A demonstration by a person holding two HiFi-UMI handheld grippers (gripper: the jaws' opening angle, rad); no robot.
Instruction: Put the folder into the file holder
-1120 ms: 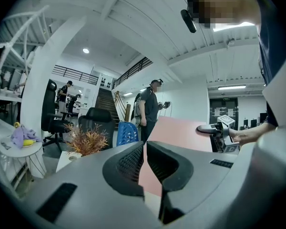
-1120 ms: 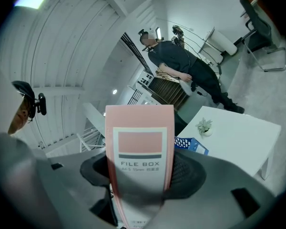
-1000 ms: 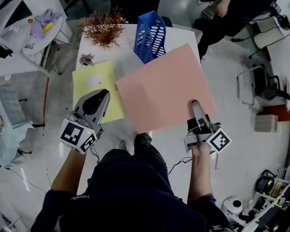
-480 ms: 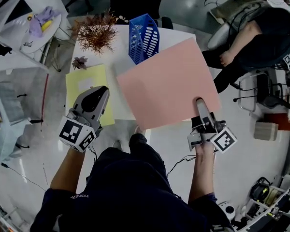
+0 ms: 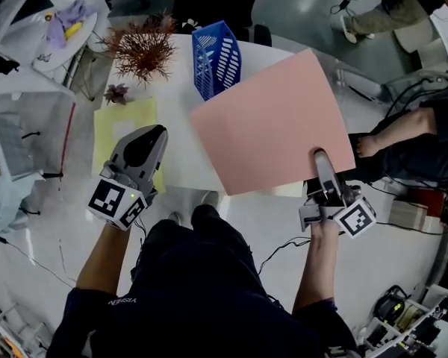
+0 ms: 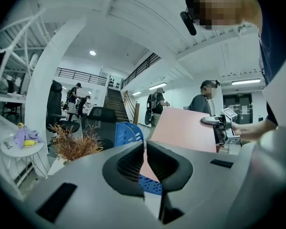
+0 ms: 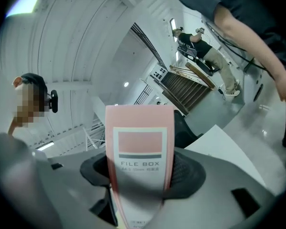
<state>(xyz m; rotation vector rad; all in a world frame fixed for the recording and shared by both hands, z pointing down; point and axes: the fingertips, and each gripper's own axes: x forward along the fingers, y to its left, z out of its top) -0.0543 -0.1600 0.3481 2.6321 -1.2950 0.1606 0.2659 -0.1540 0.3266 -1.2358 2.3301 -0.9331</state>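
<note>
My right gripper (image 5: 321, 159) is shut on the near right edge of a big pink folder (image 5: 272, 121) and holds it flat above the white table (image 5: 181, 162). In the right gripper view the folder's spine (image 7: 139, 151), labelled FILE BOX, stands between the pads. The blue mesh file holder (image 5: 216, 58) stands at the table's far side, just left of the folder's far edge. My left gripper (image 5: 145, 142) is shut and holds nothing, hovering over the table's left front. From the left gripper view, the file holder (image 6: 128, 133) and the pink folder (image 6: 186, 130) lie ahead.
A yellow folder (image 5: 123, 121) lies flat on the table's left part. A dried brown plant (image 5: 140, 47) and a small succulent (image 5: 117, 92) stand at the far left. A person's legs (image 5: 403, 148) are on the floor at the right, beyond the table edge.
The right gripper has carried the pink folder a little to the right and turned it slightly. The left gripper has stayed shut over the table's left front.
</note>
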